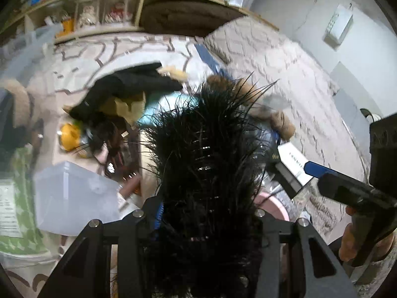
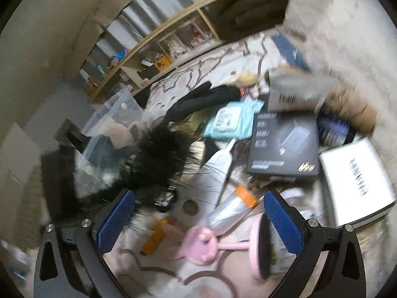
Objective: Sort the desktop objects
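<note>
while the left gripper (image 1: 206, 213) was clamped on a bushy black feather duster (image 1: 206, 154), its jaws stood narrow with the feathers filling the gap between them and spilling over both sides; the duster hung above the clutter, clear of the patterned cream cloth (image 1: 129, 49) that covered the surface. in the right wrist view the same black feathers (image 2: 158, 154) showed at the left, in front of a clear plastic storage bin (image 2: 116, 114). the right gripper (image 2: 201, 226) stood wide, blue ribbed pads (image 2: 282, 223) well apart and nothing between them; under it lay a pink rabbit-shaped hand mirror (image 2: 206, 245) and just beside that an orange tube (image 2: 156, 238). farther off lay a black printed cardboard box (image 2: 285, 144), a white box with dark lettering (image 2: 357, 178) to its right, a pale blue pack of wet wipes (image 2: 230, 119) to its left, and a white-handled brush (image 2: 220, 159) near the black box's lower corner. a black garment (image 2: 206, 99) was bunched beyond the wipes. in the left wrist view a frosted plastic lid box (image 1: 74, 193) sat at the left, with a yellow roll (image 1: 69, 136) above it. a wooden shelf unit (image 1: 104, 7) ran along the far edge; both pictures were blurred
</note>
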